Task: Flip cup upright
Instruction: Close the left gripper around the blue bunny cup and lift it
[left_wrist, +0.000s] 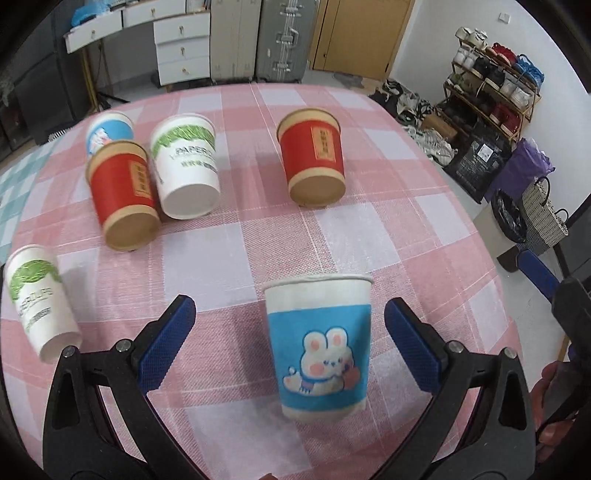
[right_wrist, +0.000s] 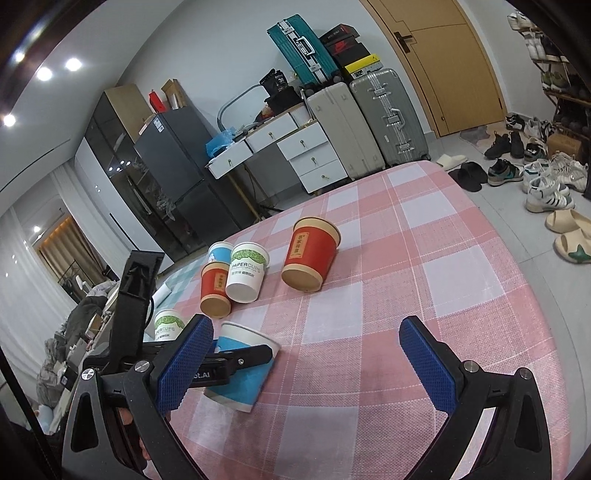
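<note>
A white paper cup with a blue band and a rabbit picture (left_wrist: 319, 349) stands upright on the pink checked tablecloth (left_wrist: 388, 229), between the open blue fingers of my left gripper (left_wrist: 290, 332), not touched by either pad. In the right wrist view the same cup (right_wrist: 242, 373) sits at lower left with the left gripper's black arm across it. My right gripper (right_wrist: 308, 363) is open and empty over bare cloth to the cup's right. Several other paper cups stand upright: two red (left_wrist: 312, 155) (left_wrist: 123, 192), two white with green print (left_wrist: 184, 162) (left_wrist: 38, 299), one blue (left_wrist: 109, 131).
The table's right edge (left_wrist: 491, 236) drops to a floor with bags and a shoe rack (left_wrist: 495, 85). Suitcases (right_wrist: 388, 118), white drawers (right_wrist: 306, 155) and a dark fridge (right_wrist: 177, 162) stand beyond the far edge. Shoes (right_wrist: 546, 184) lie on the floor.
</note>
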